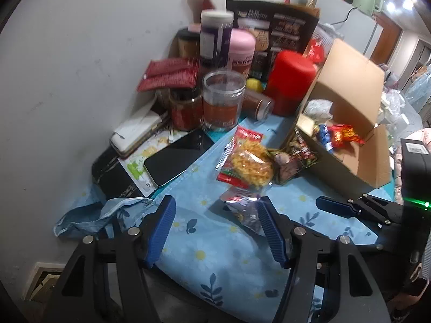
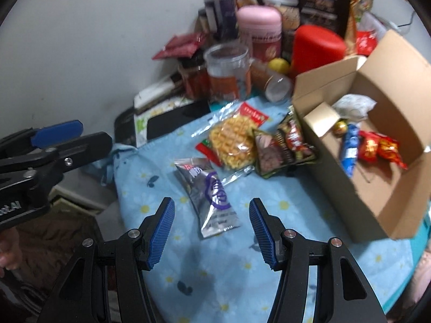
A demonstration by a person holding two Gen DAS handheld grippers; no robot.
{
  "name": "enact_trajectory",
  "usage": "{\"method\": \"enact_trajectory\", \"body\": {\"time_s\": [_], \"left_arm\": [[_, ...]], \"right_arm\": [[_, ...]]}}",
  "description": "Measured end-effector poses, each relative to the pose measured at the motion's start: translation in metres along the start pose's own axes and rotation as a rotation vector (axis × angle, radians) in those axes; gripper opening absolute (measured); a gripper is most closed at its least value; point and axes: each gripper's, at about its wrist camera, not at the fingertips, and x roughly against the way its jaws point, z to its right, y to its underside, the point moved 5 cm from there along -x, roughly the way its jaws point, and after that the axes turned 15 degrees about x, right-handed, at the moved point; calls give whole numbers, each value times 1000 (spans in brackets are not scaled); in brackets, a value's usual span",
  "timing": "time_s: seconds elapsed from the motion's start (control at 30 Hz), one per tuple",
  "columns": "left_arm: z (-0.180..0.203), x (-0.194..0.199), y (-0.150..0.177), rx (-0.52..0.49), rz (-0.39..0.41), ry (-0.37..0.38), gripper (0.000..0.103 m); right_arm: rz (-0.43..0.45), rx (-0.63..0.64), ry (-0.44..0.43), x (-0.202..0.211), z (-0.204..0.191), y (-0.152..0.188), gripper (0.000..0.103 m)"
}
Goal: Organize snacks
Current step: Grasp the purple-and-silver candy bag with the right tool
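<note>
Both fisheye views were dim and cool-toned, with dark vignetted corners and straight lines bowed toward the rims. Bright ceiling lights [image 1: 398, 4] flared at the upper right of the left wrist view, and a green indicator light [image 1: 420, 203] glowed there too. Motion blur smeared the jars [image 2: 229, 62] at the back, while soft shadows pooled under the jaws.

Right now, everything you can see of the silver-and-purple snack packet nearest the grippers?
The silver snack packet is a small, crinkly foil pouch with purple print and a red patch at its far end. It looks sealed and lies flat on the blue floral cloth, long axis angled, its far corner meeting the clear wrapper of the waffle snack bag. Neither gripper touches it.
</note>
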Motion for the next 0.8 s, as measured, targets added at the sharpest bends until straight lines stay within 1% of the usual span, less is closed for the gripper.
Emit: {"method": "enact_trajectory", "body": {"time_s": [0.03,0.07,0.17,0.3,0.5,0.53,0.57,0.63,0.67,0.77,0.8], "left_arm": [[-2,-8,-1,0,-12,0,63],[-4,-15,-2,1,-24,0,63],[-9,-38,-2,5,-63,-7,63],[-14,-58,-4,17,-98,-8,63],[-16,-78,-11,19,-122,-10,63],[-16,-80,-12,16,-124,-12,63],[-15,-83,-14,14,-125,-14,63],[-13,-87,-17,8,-128,-15,63],[-11,-89,-18,5,-131,-13,63],[-4,-94,-20,-4,-145,-4,63],[0,-96,-20,-9,-152,0,63]], "right_arm": [[-15,1,-7,-10,1,-1,61],[-26,2,-15,-19,2,-1,62],[-69,6,-31,-45,5,-3,62],[-116,11,-56,-73,7,-3,62],[-150,13,-100,-95,4,2,62],[-154,10,-105,-97,3,3,60],[-156,6,-111,-98,4,4,52],[-154,-9,-126,-99,5,8,46],[-148,-17,-135,-97,6,7,40],[-134,-36,-157,-87,11,10,30],[-131,-39,-157,-85,13,11,30]]}}
